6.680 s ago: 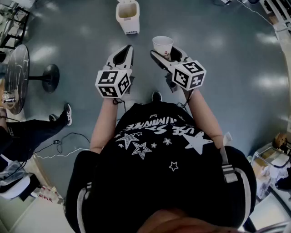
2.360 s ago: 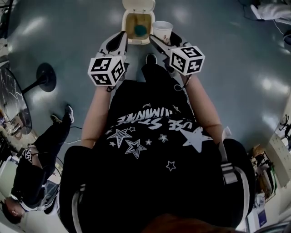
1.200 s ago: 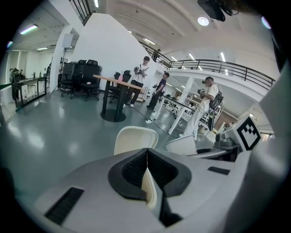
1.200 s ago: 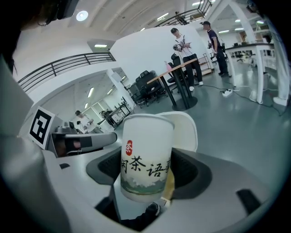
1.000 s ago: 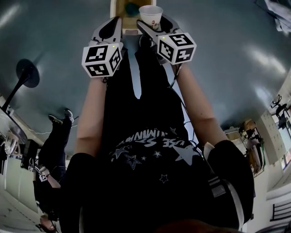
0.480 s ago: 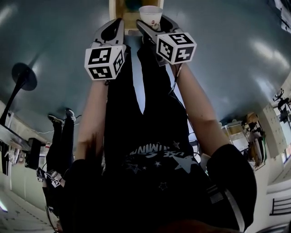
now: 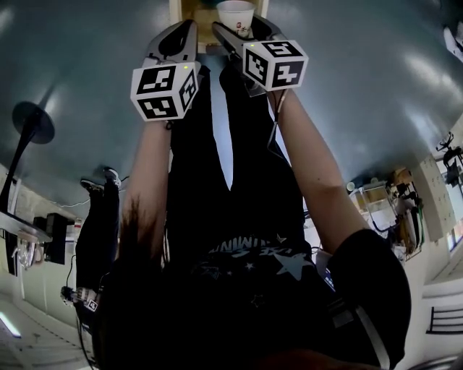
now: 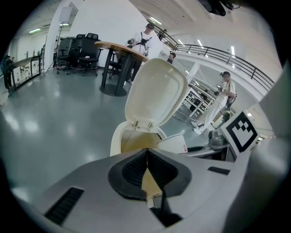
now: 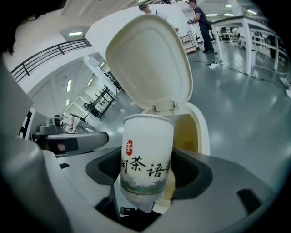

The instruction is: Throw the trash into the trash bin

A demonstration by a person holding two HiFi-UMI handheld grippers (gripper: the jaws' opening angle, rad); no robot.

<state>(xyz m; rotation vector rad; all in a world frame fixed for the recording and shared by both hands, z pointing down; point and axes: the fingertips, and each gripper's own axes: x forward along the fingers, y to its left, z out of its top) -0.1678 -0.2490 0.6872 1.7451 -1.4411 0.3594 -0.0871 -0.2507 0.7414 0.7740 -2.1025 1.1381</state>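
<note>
A white paper cup [image 9: 146, 157] with black print and a red mark stands upright between the jaws of my right gripper [image 9: 148, 169], which is shut on it. Right behind it is the cream trash bin [image 9: 198, 129], its lid [image 9: 150, 63] raised. In the head view the cup [image 7: 236, 13] and right gripper [image 7: 239, 27] sit at the top edge, over the bin [image 7: 187, 9]. My left gripper [image 8: 146, 151] is shut and empty, in front of the bin's opening [image 8: 132, 141]. Its view shows the bin's lid [image 8: 157, 93] and the cup [image 8: 175, 143] to the right. In the head view the left gripper [image 7: 188, 27] is beside the right.
Smooth grey floor [image 8: 50, 118] surrounds the bin. A round table [image 8: 120, 48] and black chairs [image 8: 77, 50] stand far behind it, with several people around. In the head view another person's legs [image 7: 94, 217] are at the left and shelving [image 7: 391, 209] at the right.
Both grippers have sunk toward the bin, cup still held. In the head view the bin has slid to the top edge. Earlier, the person walked up to the bin.
</note>
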